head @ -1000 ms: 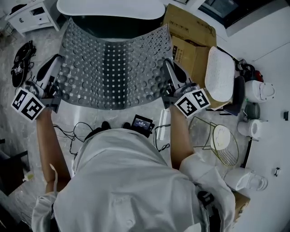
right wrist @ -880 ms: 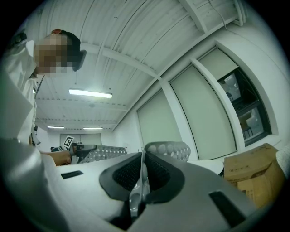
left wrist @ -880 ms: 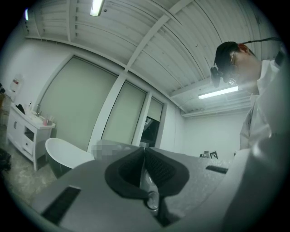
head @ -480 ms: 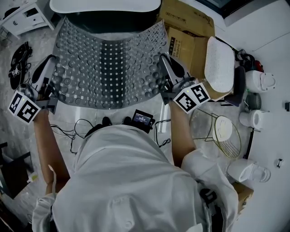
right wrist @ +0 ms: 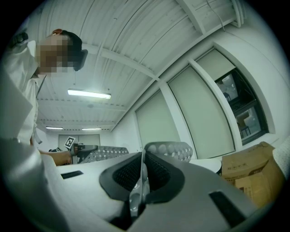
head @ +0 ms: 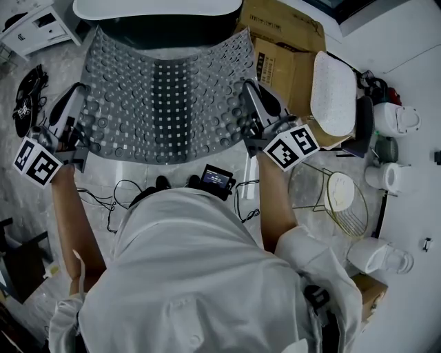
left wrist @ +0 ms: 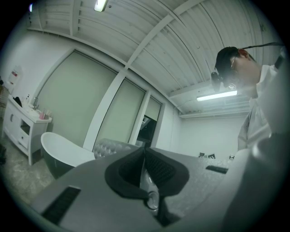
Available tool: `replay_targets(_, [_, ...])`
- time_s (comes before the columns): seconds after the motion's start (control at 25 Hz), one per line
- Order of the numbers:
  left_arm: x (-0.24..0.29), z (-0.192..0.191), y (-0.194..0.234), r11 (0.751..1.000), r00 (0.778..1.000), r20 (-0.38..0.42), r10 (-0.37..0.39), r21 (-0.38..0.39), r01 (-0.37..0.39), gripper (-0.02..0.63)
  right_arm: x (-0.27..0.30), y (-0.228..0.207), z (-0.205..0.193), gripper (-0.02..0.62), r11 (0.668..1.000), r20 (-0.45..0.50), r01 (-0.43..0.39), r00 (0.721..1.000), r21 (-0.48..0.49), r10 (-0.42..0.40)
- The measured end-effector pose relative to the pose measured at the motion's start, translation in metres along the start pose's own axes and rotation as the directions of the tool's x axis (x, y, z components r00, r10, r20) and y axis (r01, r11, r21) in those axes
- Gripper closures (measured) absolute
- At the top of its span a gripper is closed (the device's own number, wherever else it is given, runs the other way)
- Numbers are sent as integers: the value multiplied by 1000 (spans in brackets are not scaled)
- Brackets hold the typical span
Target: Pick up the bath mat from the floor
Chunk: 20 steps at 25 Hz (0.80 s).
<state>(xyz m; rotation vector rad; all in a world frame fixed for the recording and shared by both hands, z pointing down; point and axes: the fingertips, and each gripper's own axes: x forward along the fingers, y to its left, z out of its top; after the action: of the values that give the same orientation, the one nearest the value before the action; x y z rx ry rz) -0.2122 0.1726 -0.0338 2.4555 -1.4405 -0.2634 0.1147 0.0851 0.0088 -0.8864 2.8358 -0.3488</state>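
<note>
Held forward and well apart, left tongs (head: 80,91) and right tongs (head: 249,88) point level, jaws clamped tight.

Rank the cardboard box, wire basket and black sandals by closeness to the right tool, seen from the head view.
1. Cardboard box, just beside the right tool.
2. Wire basket, lower right.
3. Black sandals, far left.

The bath mat (head: 162,96) hangs between the left gripper (head: 76,96), at its left edge, and the right gripper (head: 249,93), at its right edge. Behind it is the bathtub (head: 155,10). To its right are boxes (head: 289,62), and to its left are shoes (head: 27,89).
</note>
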Motion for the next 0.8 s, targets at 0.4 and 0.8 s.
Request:
replay_targets(0.4, [1,-3,0,999,1000,2,-15,-50,15,592,0,-1,-2,557,1000,1,0,1000,15,0])
replay_targets(0.8, [-1,-2,1,995,1000,29,-10,-95,13,591,-1,-5,-6,556,999,9,-15,1000,46,14])
